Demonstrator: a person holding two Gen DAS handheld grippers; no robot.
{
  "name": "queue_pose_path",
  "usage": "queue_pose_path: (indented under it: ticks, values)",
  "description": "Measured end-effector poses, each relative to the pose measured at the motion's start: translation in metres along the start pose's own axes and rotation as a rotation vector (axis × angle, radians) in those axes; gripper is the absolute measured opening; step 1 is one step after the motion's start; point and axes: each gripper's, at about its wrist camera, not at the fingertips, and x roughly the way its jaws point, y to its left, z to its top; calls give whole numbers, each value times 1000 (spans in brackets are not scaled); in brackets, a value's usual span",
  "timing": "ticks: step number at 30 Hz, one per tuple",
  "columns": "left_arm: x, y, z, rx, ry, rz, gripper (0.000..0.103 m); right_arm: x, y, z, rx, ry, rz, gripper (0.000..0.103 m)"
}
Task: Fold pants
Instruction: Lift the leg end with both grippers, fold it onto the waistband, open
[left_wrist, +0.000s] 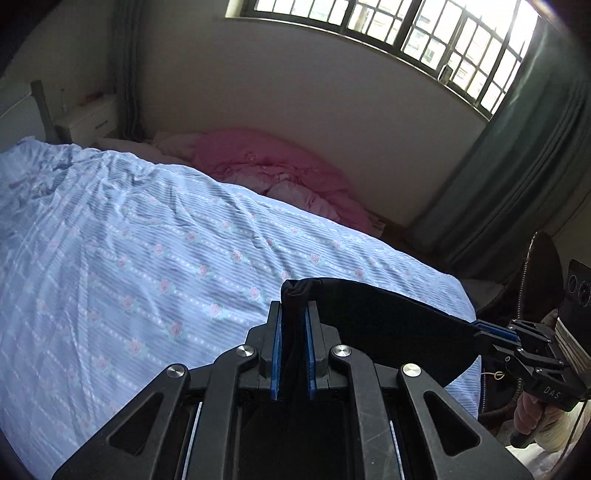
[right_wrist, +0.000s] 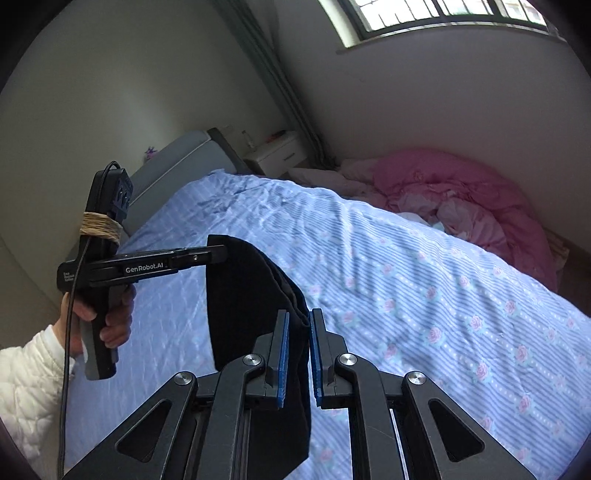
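left gripper (right_wrist: 216, 254) reads "genrobot.ai", gripping pants (right_wrist: 251, 295).

A bed (left_wrist: 110, 240) wears a blue striped sheet with pink roses (rumpled), a pink quilt (left_wrist: 273, 173) heaped beside it, below a barred window (left_wrist: 424, 33) with green curtains (left_wrist: 517, 177).

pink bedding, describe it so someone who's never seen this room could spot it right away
Start at the barred window and drop down the pale wall to the far side of the bed. There a rumpled pink bedding heap lies along the wall, beyond the blue rose-print sheet. It is the only plain pink thing, unlike the striped sheet or the black pants held between both grippers.
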Motion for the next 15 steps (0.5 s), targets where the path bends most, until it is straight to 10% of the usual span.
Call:
queue_pose_path:
  ticks: [15]
  values:
    - [-154,82,-243,-271,59,191,12,-37,247,-184,-500,287,226,11]
